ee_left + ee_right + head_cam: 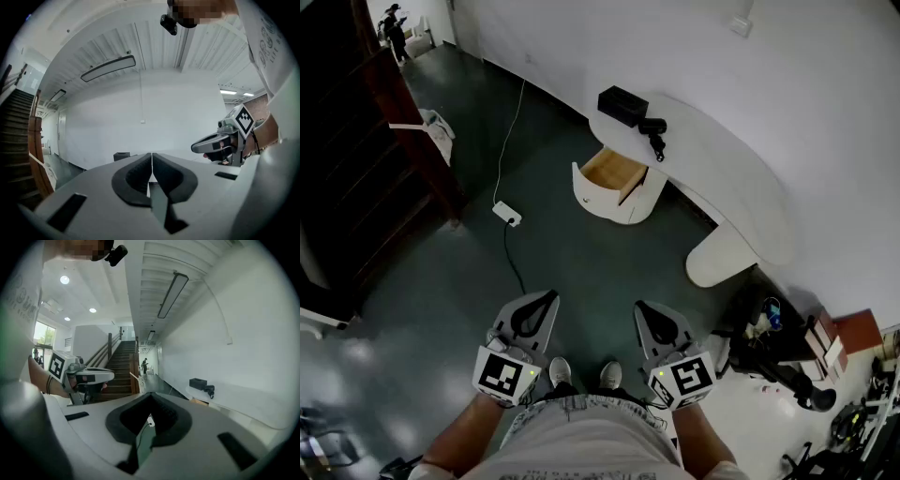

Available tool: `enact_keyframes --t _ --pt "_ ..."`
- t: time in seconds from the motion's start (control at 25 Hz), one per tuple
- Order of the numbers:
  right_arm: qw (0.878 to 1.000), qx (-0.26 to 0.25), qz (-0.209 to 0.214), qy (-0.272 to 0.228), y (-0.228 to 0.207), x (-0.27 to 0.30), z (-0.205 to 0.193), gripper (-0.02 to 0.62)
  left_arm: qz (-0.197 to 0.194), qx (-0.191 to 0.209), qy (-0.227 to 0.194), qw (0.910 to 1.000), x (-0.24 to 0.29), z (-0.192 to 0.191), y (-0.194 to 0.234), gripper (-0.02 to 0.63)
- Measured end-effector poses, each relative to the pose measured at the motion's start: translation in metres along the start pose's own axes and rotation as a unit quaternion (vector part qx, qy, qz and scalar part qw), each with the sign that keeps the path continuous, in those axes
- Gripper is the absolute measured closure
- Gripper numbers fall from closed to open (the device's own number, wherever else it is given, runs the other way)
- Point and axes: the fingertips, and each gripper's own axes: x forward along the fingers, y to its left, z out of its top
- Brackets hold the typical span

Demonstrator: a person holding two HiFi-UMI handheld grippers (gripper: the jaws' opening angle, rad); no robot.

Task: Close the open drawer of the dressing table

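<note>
The white dressing table (722, 159) curves along the wall, well ahead of me. Its drawer (613, 172) stands pulled open, showing a bare wooden inside behind a rounded white front. A black box (622, 103) and a small black device (653, 131) lie on the tabletop. My left gripper (549, 298) and right gripper (643, 307) are held side by side near my feet, far from the drawer, both shut and empty. In the left gripper view the left gripper (151, 157) has its jaws touching. The right gripper (150, 397) points toward the table, with an edge of the drawer (199, 401) showing.
A white power strip (507, 214) with its cable lies on the dark floor left of the drawer. A dark wooden staircase (356, 150) rises at the left. Black gear and boxes (787, 347) crowd the floor at the right. People (394, 28) stand far off.
</note>
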Motion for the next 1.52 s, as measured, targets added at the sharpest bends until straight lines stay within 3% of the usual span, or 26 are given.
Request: enact_keyframes --t 1.52 --pt "1.0 0.002 0.004 -0.002 -0.0025 0.0078 0.0053 0.584 -0.004 0.004 0.005 1.0 0.008 0.0004 -0.0022 0.581"
